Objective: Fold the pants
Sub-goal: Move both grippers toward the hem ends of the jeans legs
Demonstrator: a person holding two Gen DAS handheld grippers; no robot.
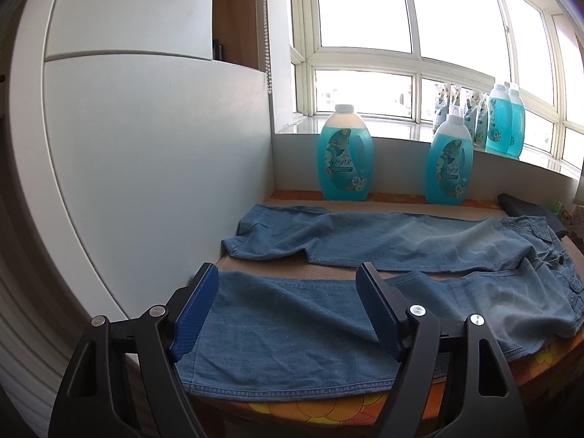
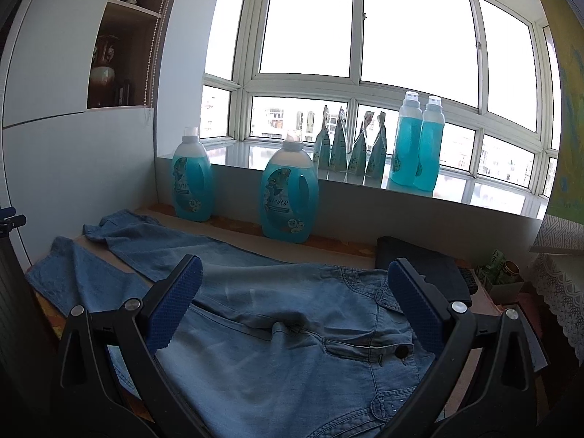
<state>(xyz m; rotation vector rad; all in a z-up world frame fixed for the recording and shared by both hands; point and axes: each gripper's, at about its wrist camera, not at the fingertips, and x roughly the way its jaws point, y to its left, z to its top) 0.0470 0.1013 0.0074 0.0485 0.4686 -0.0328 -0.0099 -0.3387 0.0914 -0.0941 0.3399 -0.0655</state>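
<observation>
Light blue denim pants [image 1: 383, 244] lie spread flat on the table, both legs apart and running left, waist to the right. In the left wrist view my left gripper [image 1: 288, 284] is open, held just above the hem end of the near leg [image 1: 284, 332]. In the right wrist view my right gripper [image 2: 295, 277] is open above the waist and fly of the pants [image 2: 292, 328], the button [image 2: 402, 351] near its right finger. Neither gripper holds cloth.
Two blue detergent bottles [image 1: 345, 155] [image 1: 449, 162] stand on the table behind the pants. More bottles [image 2: 416, 146] and pouches [image 2: 350, 146] stand on the windowsill. A dark folded garment [image 2: 427, 266] lies at the back right. A white cabinet [image 1: 146, 146] bounds the left.
</observation>
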